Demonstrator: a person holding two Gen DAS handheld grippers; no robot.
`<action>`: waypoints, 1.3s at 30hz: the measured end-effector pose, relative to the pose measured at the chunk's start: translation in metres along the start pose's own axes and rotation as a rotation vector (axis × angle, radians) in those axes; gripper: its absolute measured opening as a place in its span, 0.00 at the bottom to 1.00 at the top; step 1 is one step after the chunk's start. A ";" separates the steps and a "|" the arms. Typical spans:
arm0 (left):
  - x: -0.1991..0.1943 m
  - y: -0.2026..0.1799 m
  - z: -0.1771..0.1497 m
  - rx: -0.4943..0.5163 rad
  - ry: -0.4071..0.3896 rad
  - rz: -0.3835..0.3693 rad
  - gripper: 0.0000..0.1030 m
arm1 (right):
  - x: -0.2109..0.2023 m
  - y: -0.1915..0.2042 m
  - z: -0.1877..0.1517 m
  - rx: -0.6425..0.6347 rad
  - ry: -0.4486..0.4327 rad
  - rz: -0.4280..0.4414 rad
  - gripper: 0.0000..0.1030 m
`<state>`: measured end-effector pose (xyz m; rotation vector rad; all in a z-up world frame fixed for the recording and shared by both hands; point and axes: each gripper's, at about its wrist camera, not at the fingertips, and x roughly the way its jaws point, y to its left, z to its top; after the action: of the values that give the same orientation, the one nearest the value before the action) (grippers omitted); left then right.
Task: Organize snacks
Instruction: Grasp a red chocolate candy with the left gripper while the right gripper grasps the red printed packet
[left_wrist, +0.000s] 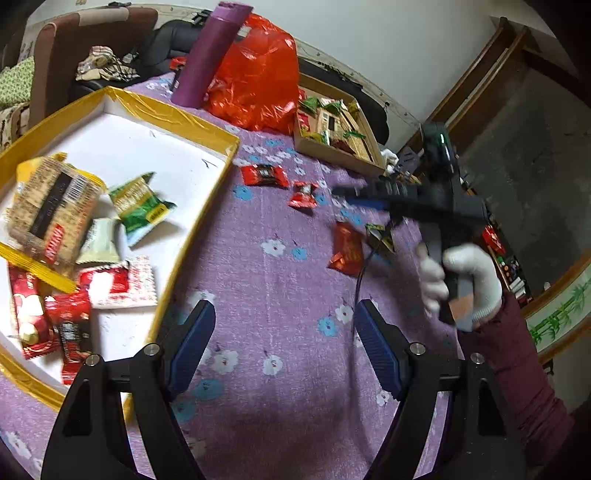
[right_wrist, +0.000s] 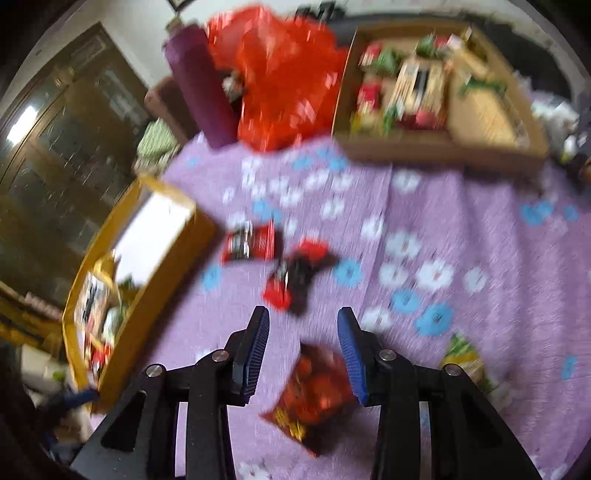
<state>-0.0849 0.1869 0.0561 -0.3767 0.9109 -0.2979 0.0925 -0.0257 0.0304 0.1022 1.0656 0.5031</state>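
Ahead of me a purple flowered cloth (left_wrist: 288, 266) covers the desk. A red plastic bag (left_wrist: 258, 77) slumps beside a leaning purple cylinder (left_wrist: 207, 55); a brown armchair (left_wrist: 74, 44) stands behind.

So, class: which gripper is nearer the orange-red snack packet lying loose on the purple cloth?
Right. The right gripper hovers directly over the orange-red packet, jaws open; the left gripper sits farther off, beside the yellow box.

We see soft, even indoor light in both fisheye views, with dark rounded corners and bent edges. The left wrist view is mostly sharp; the right wrist view is smeared by motion. Glare glints off the crinkled red plastic bag (left_wrist: 255, 74) and a glass-fronted wooden cabinet (right_wrist: 55, 140).
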 end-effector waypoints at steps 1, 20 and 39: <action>0.001 -0.001 -0.001 0.006 0.005 -0.001 0.76 | -0.001 0.003 0.005 0.003 -0.023 -0.015 0.45; -0.010 0.009 -0.006 -0.033 -0.005 0.007 0.76 | 0.015 0.069 -0.062 -0.053 0.155 0.168 0.24; 0.037 -0.026 -0.021 0.039 0.117 0.056 0.76 | -0.009 -0.002 -0.074 0.117 -0.081 -0.005 0.56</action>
<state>-0.0822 0.1446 0.0296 -0.2994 1.0268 -0.2884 0.0260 -0.0429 0.0007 0.2216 1.0151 0.4281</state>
